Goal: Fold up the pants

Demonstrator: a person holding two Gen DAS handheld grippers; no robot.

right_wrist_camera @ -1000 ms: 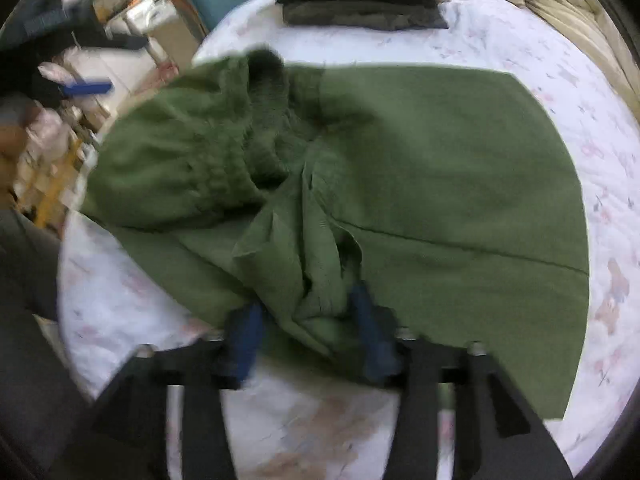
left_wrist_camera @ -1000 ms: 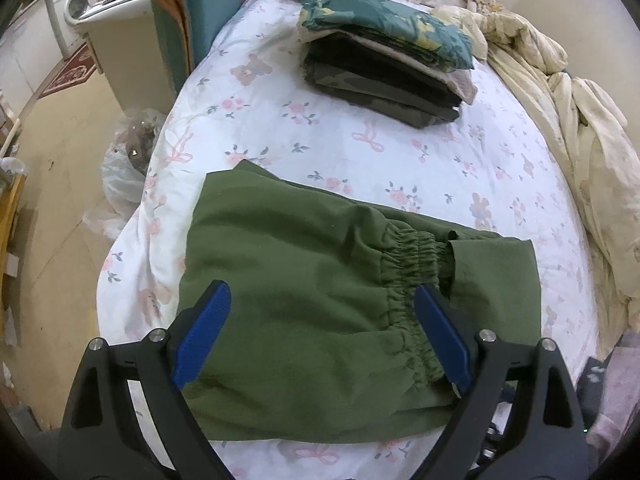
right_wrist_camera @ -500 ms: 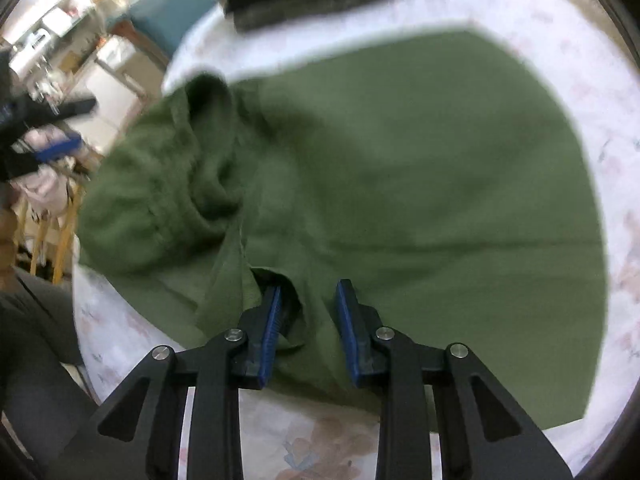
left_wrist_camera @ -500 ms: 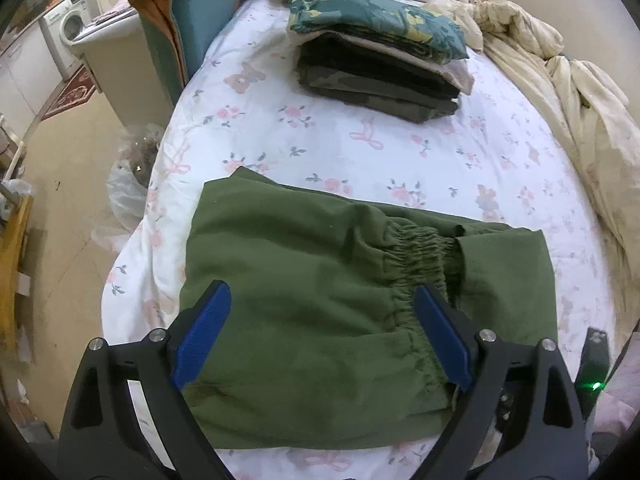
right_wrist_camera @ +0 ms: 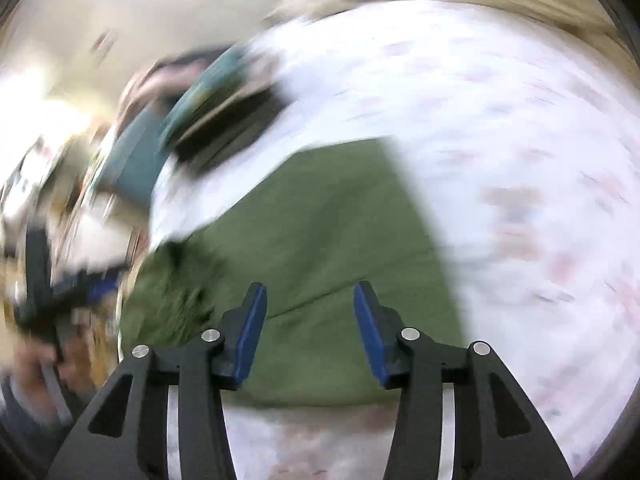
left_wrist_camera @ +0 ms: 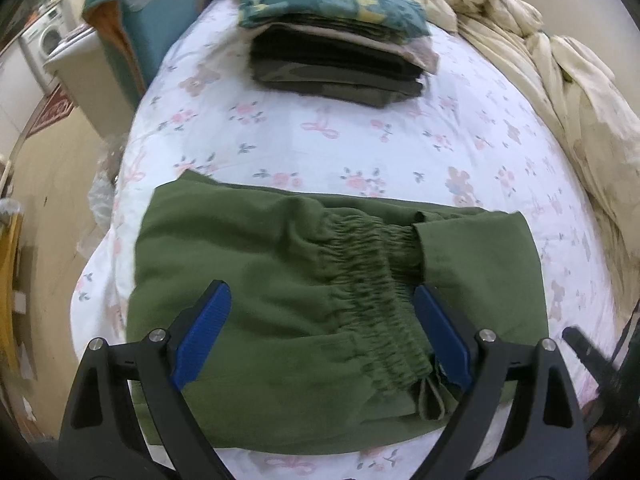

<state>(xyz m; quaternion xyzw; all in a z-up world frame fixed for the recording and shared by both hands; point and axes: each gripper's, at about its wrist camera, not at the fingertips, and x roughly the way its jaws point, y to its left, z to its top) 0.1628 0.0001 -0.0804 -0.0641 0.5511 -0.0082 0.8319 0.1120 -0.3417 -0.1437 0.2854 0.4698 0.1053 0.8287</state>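
Green pants (left_wrist_camera: 280, 280) lie folded on the flowered bed sheet (left_wrist_camera: 360, 140), their gathered elastic waistband (left_wrist_camera: 372, 280) running down the middle. My left gripper (left_wrist_camera: 320, 312) hovers open above them, empty, one blue pad on each side of the waistband. In the blurred right wrist view the pants (right_wrist_camera: 320, 248) lie flat below my right gripper (right_wrist_camera: 308, 304), which is open and empty above their near edge. The left gripper (right_wrist_camera: 80, 288) shows blurred at the left.
A stack of folded clothes (left_wrist_camera: 340, 52) sits at the far end of the bed. A crumpled cream duvet (left_wrist_camera: 560, 72) lies along the right side. A teal chair (left_wrist_camera: 132, 28) and the floor are to the left of the bed.
My right gripper let go of the bunched green fabric, opened and swung up and away; the pants now lie flat. My left gripper stayed open above the waistband.
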